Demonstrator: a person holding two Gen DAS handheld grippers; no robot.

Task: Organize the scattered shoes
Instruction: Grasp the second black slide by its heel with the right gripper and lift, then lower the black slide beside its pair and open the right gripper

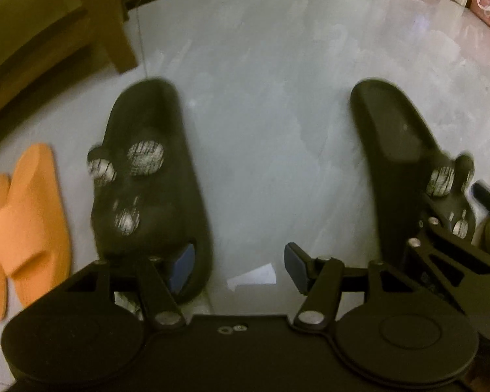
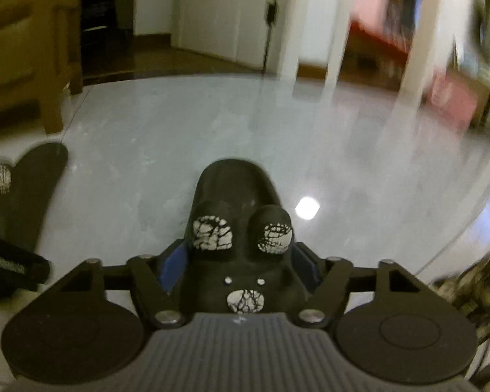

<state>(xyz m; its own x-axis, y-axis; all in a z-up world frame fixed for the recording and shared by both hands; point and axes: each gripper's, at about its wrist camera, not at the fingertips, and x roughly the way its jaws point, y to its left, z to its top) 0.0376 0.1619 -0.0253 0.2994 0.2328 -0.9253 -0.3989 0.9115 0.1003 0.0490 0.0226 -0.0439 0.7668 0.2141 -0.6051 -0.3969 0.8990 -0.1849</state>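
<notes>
Two black slippers with white crackle-patterned knobs are in play. One black slipper (image 1: 147, 176) lies on the grey floor beside a pair of orange slippers (image 1: 26, 228). My left gripper (image 1: 238, 268) hangs open just right of it; its left pad overlaps the slipper's edge and its right pad is over bare floor. The second black slipper (image 2: 238, 251) sits between the blue pads of my right gripper (image 2: 239, 266), which press on its flanks. That slipper (image 1: 395, 150) and the right gripper (image 1: 441, 228) also show at the right of the left wrist view. The first slipper (image 2: 32, 189) shows at the left of the right wrist view.
Wooden furniture (image 1: 49, 32) stands at the back left, its leg (image 2: 55, 98) near the slippers. A pink bag (image 1: 486, 6) sits far right. A white paper scrap (image 1: 251, 277) lies on the floor between the slippers. A white door (image 2: 225, 16) is beyond.
</notes>
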